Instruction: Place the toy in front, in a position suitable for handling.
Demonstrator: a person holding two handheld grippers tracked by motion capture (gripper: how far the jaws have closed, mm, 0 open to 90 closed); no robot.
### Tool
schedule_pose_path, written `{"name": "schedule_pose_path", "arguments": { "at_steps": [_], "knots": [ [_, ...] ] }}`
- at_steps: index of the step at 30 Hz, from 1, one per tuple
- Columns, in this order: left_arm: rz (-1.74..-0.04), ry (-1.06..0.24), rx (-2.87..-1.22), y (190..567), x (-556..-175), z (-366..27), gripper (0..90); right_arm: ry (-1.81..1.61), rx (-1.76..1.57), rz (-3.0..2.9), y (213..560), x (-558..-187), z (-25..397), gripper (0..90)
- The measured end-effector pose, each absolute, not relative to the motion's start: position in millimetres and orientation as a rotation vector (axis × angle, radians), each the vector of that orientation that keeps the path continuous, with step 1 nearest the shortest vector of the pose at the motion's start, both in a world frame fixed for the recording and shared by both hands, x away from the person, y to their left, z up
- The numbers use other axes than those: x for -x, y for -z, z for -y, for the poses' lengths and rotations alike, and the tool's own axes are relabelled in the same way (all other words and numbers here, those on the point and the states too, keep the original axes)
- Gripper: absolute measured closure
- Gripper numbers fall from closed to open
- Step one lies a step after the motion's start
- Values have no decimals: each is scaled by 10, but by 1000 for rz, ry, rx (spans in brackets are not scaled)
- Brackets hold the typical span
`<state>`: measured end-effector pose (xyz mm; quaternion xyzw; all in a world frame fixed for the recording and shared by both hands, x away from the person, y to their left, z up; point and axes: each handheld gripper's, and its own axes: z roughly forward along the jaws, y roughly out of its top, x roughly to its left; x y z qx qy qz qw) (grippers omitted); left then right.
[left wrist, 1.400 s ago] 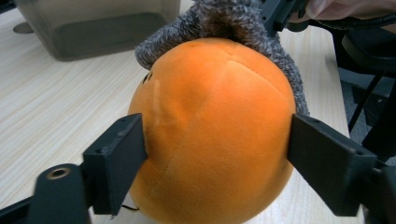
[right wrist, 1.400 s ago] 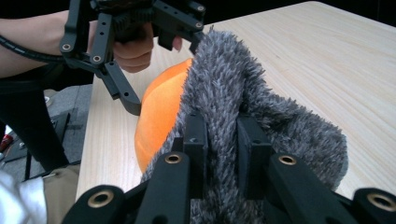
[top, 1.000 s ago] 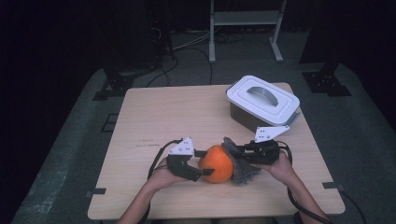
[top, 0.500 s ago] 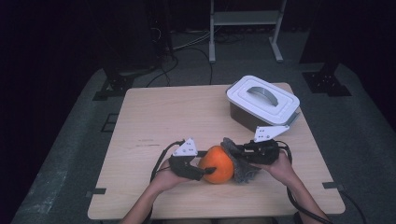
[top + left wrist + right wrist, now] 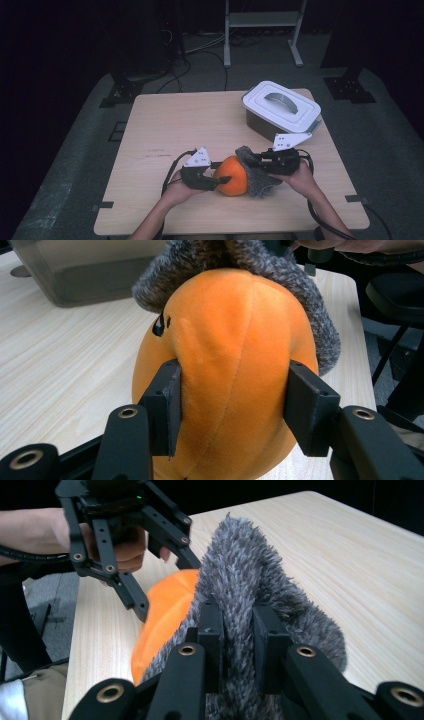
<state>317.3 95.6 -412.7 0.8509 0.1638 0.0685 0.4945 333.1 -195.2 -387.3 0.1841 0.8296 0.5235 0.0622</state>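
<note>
The high view looks forward and down on the whole bench (image 5: 165, 125) from above the person's side. Both gripper views sit very near, looking along their own black jaws, and share the orange plush toy (image 5: 235, 365) with it.

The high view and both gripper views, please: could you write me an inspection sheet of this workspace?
Surface: light wooden table, bare apart from the items below.
Job's things: orange plush toy near the front edge; grey fuzzy cloth draped against its right side.
Clutter: grey bin with white handled lid at the back right, lid on.
Grippers: left gripper clamped on the plush toy's sides; right gripper pinching a fold of the cloth.
Cables: a black cable loops from the left gripper; another trails along the right forearm off the front edge.
Surroundings: dark room, grey floor, white metal stand and floor cables behind the table.
</note>
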Motion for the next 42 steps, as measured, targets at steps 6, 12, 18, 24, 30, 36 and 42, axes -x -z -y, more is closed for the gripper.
{"name": "schedule_pose_path", "arguments": {
  "at_steps": [6, 12, 18, 24, 30, 36, 42],
  "knots": [
    [-392, -179, -2063, 4088, -3159, -959, 465, -1614, -482, -2491, 3754, -3241, 1855, 764],
    [-391, -176, -2064, 4093, -3163, -1005, 453, -1562, -536, -2508, 3862, -3315, 1914, 763],
    [-365, -147, -2050, 4156, -3204, -980, 305, -1544, -552, -2529, 3920, -3344, 1944, 761],
    [-372, -129, -2068, 4273, -3230, -934, 148, -1555, -537, -2540, 3943, -3340, 1919, 756],
    [-383, -172, -2092, 4167, -3180, -955, 400, -1562, -543, -2528, 3919, -3322, 1921, 760],
    [-396, -212, -2121, 4091, -3147, -911, 441, -1621, -455, -2487, 3738, -3193, 1831, 766],
    [-402, -240, -2121, 4018, -3134, -971, 448, -1547, -495, -2507, 3836, -3252, 1845, 771]
  ]
}}
